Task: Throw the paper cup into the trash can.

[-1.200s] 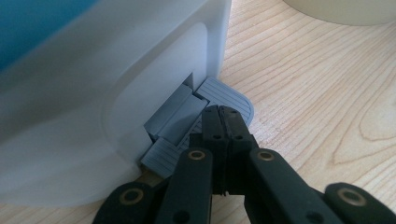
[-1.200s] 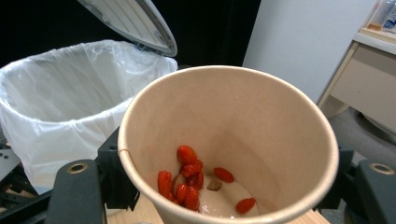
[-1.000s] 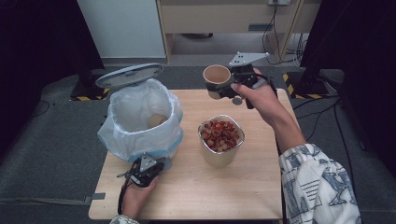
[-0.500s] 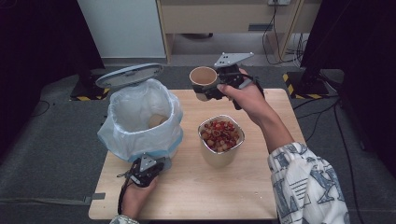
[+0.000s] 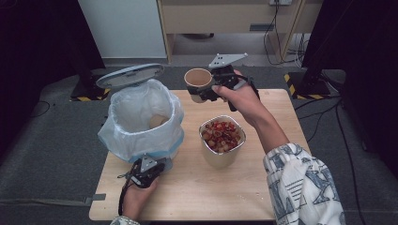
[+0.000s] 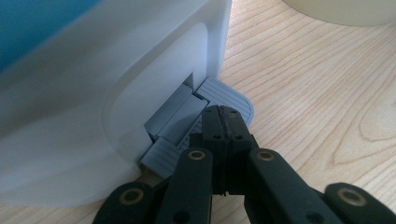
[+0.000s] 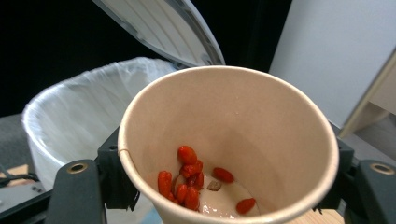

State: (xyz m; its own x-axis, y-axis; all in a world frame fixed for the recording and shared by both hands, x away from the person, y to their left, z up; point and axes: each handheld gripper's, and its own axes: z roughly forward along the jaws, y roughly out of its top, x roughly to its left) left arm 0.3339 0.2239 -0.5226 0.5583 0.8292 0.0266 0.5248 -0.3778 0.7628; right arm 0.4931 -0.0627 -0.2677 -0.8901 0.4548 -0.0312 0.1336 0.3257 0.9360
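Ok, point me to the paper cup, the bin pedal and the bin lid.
paper cup (image 5: 197, 77), high view, inner wall.
bin pedal (image 6: 229, 95), left gripper view, ribbed tread.
bin lid (image 5: 130, 75), high view, underside.

Right gripper (image 5: 205, 91) holds a paper cup (image 5: 197, 79) beside the open bin (image 5: 141, 123)

bin (image 5: 141, 124) left | bowl (image 5: 221, 143) right | cup (image 5: 197, 80) behind, between them

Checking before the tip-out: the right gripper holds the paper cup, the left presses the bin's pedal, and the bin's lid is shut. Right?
Not quite: the lid is up, and the bin stands open, as the high view shows. The rest holds: the right gripper holds the paper cup, and the left gripper presses the pedal.
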